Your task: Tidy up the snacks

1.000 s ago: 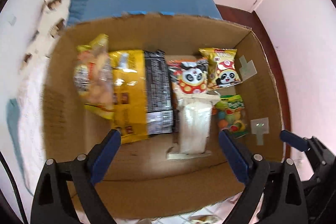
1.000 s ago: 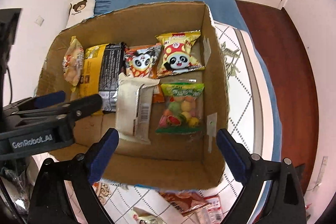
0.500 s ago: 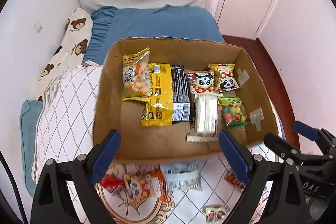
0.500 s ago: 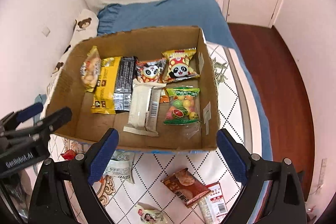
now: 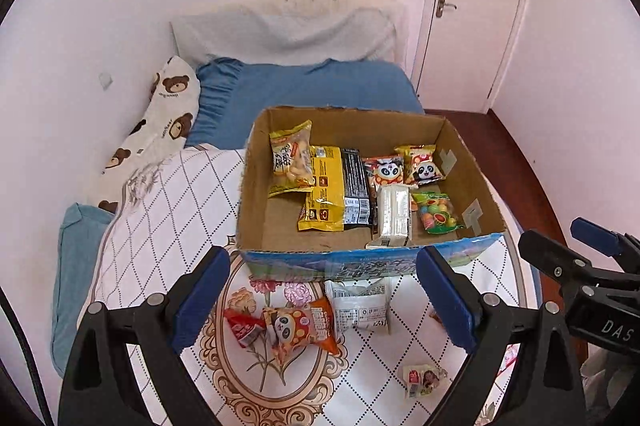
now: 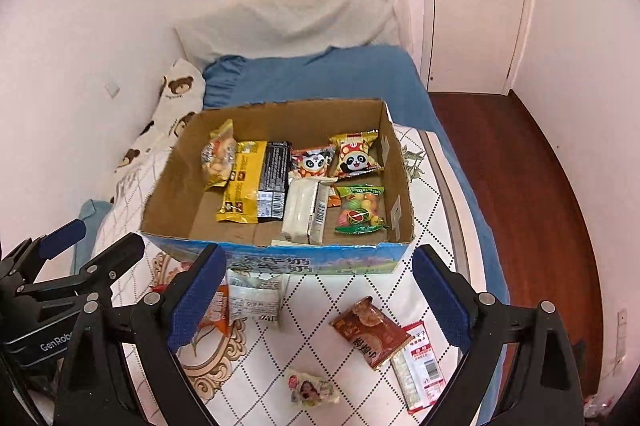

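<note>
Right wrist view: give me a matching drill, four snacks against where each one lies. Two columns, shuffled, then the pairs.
Things:
1. fruit candy bag
2. brown cracker pack
3. yellow and black packet
4. small white candy

Places:
A. on the quilt, nearest the camera, between the two gripper fingers
B. in the box, right front corner
C. on the quilt in front of the box, towards the right
D. in the box, left of the white pack

Pairs: 1-B, 2-C, 3-D, 4-A
</note>
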`<state>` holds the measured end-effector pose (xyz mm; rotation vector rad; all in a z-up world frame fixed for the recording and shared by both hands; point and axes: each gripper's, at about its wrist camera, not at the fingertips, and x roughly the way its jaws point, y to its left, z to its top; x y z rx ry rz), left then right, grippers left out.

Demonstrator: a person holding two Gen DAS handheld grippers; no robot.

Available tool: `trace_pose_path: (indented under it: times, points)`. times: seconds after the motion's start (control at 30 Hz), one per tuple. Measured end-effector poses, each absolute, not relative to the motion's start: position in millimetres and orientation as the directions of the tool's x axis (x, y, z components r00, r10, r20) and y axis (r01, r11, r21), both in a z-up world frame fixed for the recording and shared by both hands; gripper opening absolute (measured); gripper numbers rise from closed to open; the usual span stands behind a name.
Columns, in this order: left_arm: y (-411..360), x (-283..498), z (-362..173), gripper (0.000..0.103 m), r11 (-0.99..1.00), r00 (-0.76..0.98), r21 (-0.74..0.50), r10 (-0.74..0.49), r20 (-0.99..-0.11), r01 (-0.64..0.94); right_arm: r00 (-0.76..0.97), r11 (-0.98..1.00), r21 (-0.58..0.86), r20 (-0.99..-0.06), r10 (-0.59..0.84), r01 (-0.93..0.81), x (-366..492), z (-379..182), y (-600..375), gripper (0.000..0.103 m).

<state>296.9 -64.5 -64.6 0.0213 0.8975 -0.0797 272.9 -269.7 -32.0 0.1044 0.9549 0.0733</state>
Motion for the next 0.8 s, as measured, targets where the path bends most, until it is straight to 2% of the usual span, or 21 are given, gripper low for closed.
trace_pose_path:
  times: [0.2, 0.37, 0.57, 0.73, 0.8]
  points:
    - [-64, 275, -50, 0.095, 0.998, 0.667, 0.003, -0.044, -0.744, 0.069, 0.596, 0.986, 0.167, -0.790, 0.142, -0.014, 252, -23, -272, 0.096]
    - [-66, 268, -57, 0.095, 0.998, 0.653, -0.005, -0.048, -0.755, 0.067, 0.590, 0.972, 0.232, -0.788, 0.176, 0.020, 240, -31, -281, 0.096]
    - [-81, 266, -110, 0.095, 0.995, 0.522, -0.013, -0.065, -0.850, 0.102, 0.519, 0.957, 0.280, -0.830, 0.204, 0.071, 231, -66, -305, 0.096]
    - [-107, 265, -179, 0.095, 0.988, 0.331, -0.025, -0.074, -0.941, 0.150, 0.404, 0.957, 0.261, -0.895, 0.191, 0.125, 227, -124, -339, 0.096]
    - [-122, 265, -204, 0.095, 0.985, 0.250, -0.039, -0.082, -0.965, 0.169, 0.368, 0.965, 0.230, -0.914, 0.169, 0.128, 225, -147, -350, 0.072]
